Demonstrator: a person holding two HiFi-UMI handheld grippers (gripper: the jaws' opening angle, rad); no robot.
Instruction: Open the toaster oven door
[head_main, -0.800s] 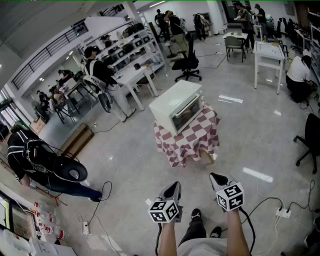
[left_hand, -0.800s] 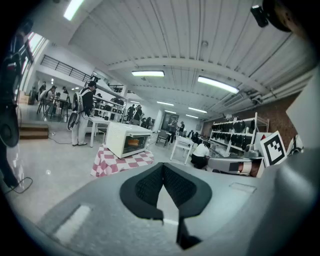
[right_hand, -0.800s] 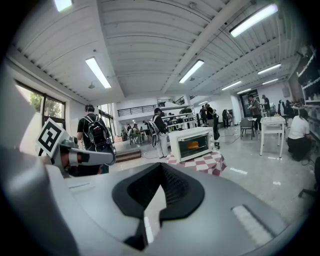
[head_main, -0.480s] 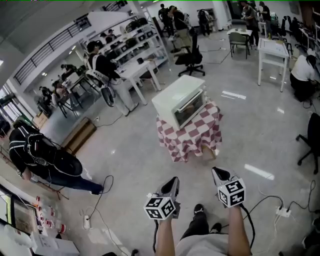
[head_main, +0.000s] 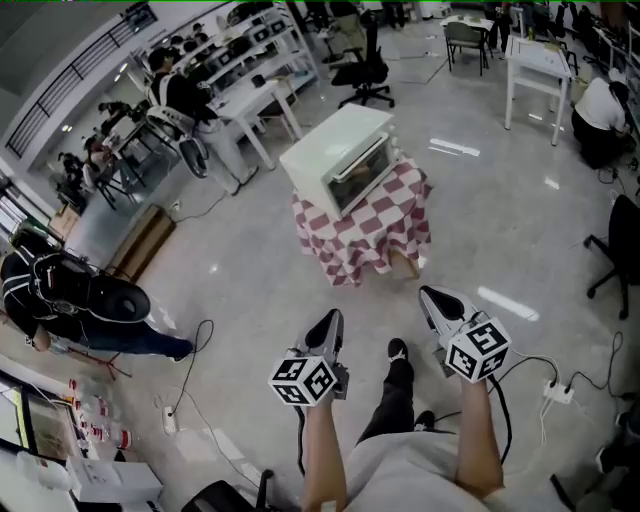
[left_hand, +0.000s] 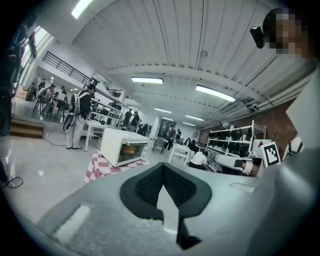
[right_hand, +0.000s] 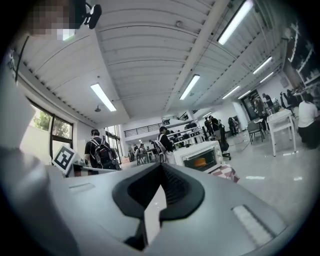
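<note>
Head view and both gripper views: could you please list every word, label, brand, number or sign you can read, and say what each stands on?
No word, brand or number is legible in any view.
White box-shaped toaster oven: no readable print.
Marker cubes on the left gripper and right gripper: black-and-white square patterns only, no letters.
Small red-and-white containers at the head view's lower left: labels too small to read.

Checked cloth (head_main: 362, 232) hides whatever carries the toaster oven (head_main: 338, 160). Orange shape (left_hand: 131, 148) inside the oven is too small to identify.
</note>
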